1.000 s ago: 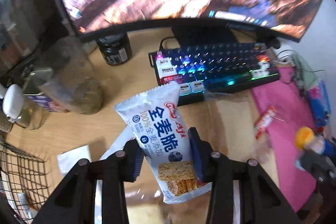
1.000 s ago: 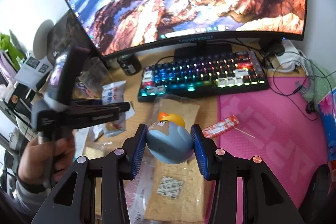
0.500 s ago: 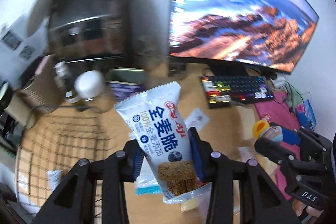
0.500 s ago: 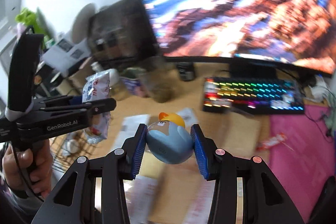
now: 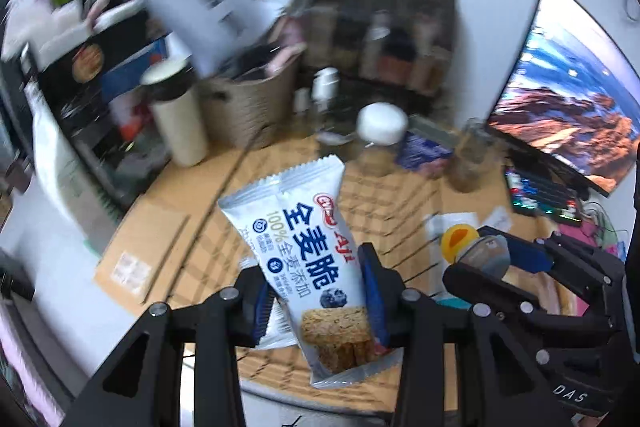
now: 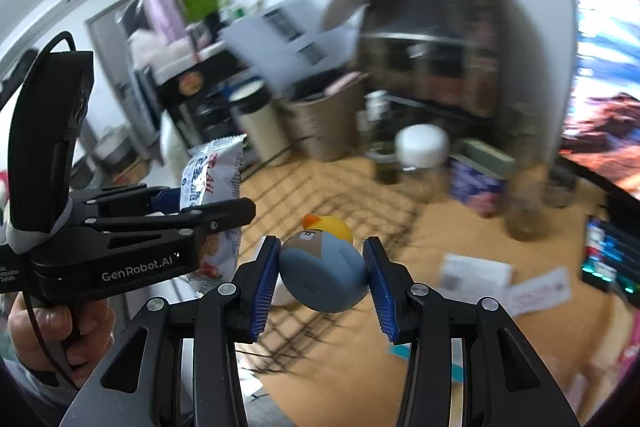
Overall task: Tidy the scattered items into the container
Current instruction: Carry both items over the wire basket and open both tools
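My left gripper (image 5: pixel 316 291) is shut on a white and blue snack packet (image 5: pixel 308 255), held upright above a black wire basket (image 5: pixel 404 207) on the wooden desk. In the right wrist view that same left gripper (image 6: pixel 216 207) appears at the left, clamping the snack packet (image 6: pixel 212 179), with a hand on its handle. My right gripper (image 6: pixel 322 269) is shut on a blue toy duck (image 6: pixel 324 267) with a yellow top, over the near part of the wire basket (image 6: pixel 340 203). The right gripper (image 5: pixel 492 259) with the toy duck (image 5: pixel 476 247) also shows at the right of the left wrist view.
Behind the basket stand a cream tumbler (image 5: pixel 176 119), a woven bin (image 5: pixel 248 107), a white-lidded jar (image 5: pixel 380 135) and a dark shelf unit (image 5: pixel 384 35). A monitor (image 5: pixel 568 99) and lit keyboard (image 5: pixel 540 195) are at the right. Paper packets (image 6: pixel 500 279) lie on the desk.
Both grippers have swung left, away from the keyboard and monitor, and now hang over the wire basket. Each keeps its grip: the snack packet in the left, the toy duck in the right.
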A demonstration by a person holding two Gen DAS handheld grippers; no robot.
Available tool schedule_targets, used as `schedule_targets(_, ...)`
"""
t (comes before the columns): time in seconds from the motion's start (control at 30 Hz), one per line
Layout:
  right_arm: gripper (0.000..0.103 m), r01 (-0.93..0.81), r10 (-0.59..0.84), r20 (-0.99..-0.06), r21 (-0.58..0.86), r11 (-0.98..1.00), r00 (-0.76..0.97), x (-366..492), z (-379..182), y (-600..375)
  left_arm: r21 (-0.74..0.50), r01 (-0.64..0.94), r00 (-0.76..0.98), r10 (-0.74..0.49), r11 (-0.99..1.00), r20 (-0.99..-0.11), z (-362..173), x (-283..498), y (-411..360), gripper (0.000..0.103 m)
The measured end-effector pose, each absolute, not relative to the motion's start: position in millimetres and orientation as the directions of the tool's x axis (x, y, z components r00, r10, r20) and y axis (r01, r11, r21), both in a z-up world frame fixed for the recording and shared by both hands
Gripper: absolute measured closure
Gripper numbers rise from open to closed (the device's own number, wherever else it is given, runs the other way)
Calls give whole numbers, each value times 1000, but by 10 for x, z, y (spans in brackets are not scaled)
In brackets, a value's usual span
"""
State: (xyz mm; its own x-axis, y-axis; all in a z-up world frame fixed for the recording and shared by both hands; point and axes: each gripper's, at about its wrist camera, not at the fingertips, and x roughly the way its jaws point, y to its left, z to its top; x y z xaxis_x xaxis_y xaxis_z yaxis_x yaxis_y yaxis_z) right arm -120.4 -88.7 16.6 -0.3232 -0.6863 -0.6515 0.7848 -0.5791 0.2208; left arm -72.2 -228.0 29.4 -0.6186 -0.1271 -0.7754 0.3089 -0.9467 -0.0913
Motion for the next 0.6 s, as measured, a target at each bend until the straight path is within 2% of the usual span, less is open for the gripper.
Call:
schedule_targets(0.2,58,815,-667,-701,217,-537,-253,-1067,-107,-1361,-124,370,-573,-122,-921,-810,-17,-569,-2639,59)
schedule_targets(0.47,58,808,-629,-746,222,-545,-219,-1155,-356,-1518,-147,361,-551,-83,-921,-830,-233,-597,-2680,58)
schedule_targets(0.53,58,808,-620,-757,224,-545,-209,-1161,-410,-1530,-152,346,-544,-65,-926,-837,-264,-628,-2667,56)
schedule_targets(0.6,58,811,-606,-768,213,-545,-206,-1151,-431,-1543,-149,347,-539,-67,-926,-840,-262,-642,-2661,47)
